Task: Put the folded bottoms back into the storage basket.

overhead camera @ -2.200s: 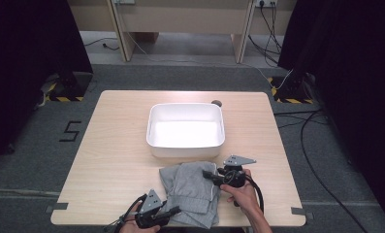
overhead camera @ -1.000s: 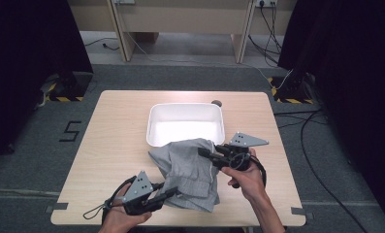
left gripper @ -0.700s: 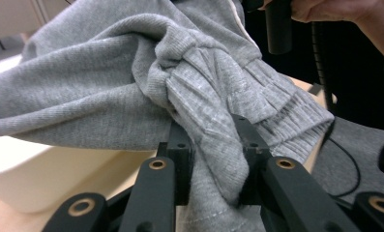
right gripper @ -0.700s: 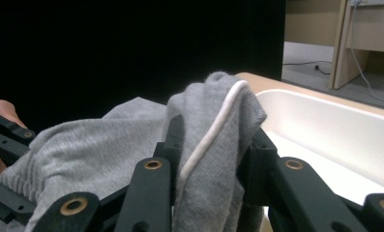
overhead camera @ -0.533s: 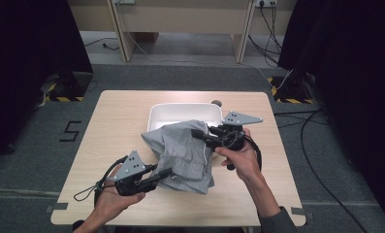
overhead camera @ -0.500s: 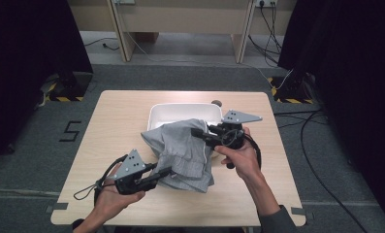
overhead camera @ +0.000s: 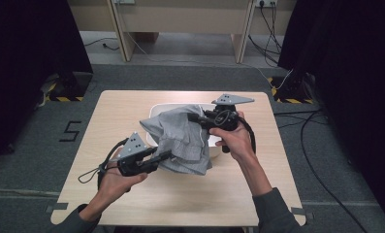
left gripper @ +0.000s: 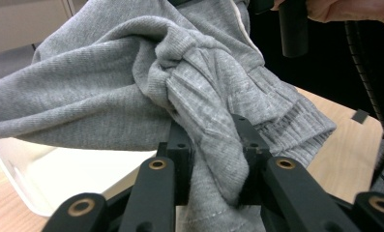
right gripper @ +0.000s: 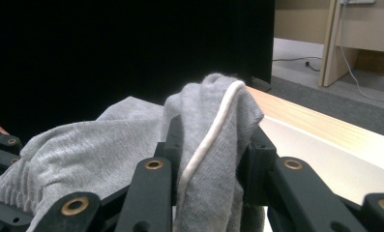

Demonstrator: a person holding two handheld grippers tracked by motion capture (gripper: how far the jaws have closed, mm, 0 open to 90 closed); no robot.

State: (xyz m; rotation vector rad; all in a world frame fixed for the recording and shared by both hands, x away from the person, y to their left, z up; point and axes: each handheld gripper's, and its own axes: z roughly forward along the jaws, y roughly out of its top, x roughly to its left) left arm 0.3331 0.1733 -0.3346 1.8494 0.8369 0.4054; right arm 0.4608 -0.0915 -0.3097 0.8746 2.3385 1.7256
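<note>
Both grippers (overhead camera: 167,156) (overhead camera: 194,118) clamp grey garment (overhead camera: 180,138) | white tub (overhead camera: 156,109) mostly hidden, seemingly beneath

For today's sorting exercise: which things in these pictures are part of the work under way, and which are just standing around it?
In the job:
grey garment, pinched by both grippers
left gripper
right gripper
white tub, under the lifted cloth
table

Just about:
floor cables
yellow-black floor tape
floor mark "5"
wooden furniture legs

Grey knit garment (overhead camera: 180,136); glossy white plastic tub (left gripper: 59,174).
</note>
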